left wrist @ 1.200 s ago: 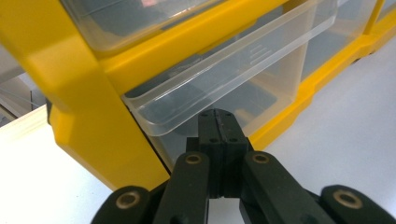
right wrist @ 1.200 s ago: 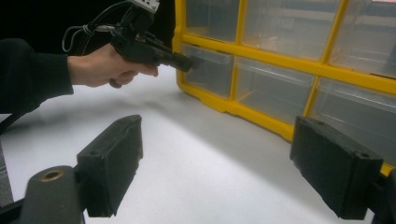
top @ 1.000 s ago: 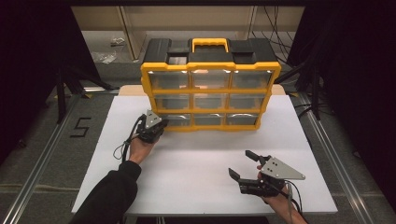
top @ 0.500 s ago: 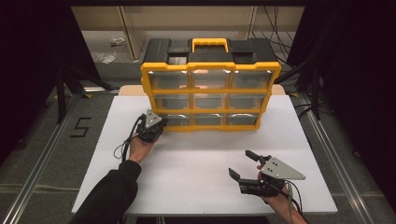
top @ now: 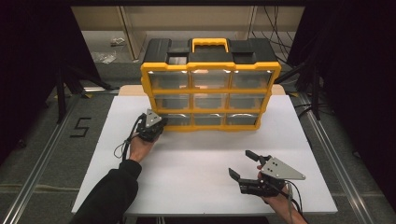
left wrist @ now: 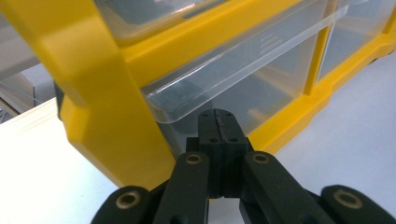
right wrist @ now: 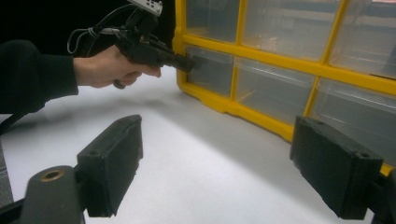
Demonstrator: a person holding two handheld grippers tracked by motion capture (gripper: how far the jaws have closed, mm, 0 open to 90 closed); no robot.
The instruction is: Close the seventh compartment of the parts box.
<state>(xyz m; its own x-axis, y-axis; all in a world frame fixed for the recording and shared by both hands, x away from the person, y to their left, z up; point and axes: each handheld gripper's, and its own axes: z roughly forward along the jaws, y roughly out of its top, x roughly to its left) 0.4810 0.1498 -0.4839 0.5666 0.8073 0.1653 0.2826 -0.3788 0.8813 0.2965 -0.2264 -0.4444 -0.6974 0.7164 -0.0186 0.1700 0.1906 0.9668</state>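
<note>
A yellow and black organizer case (top: pixel 210 74) with several clear drawers stands upright at the back of the white table top (top: pixel 196 158). My left gripper (top: pixel 161 126) is shut, its tips at the front of the bottom-left drawer (top: pixel 176 120). In the left gripper view the jaws (left wrist: pixel 218 114) are pressed together just under that drawer's clear lip (left wrist: pixel 243 79), with nothing seen between them. The right gripper view shows the left gripper (right wrist: pixel 187 63) touching the same drawer (right wrist: pixel 212 70). My right gripper (top: pixel 240 162) hovers open near the front right, its jaws (right wrist: pixel 219 154) wide apart and empty.
A yellow carry handle (top: pixel 210 44) tops the case. Black curtains and dark stands flank the table on both sides. Metal rails (top: pixel 42 158) run along the floor, and a "5" mark (top: pixel 80 127) is on the floor at the left.
</note>
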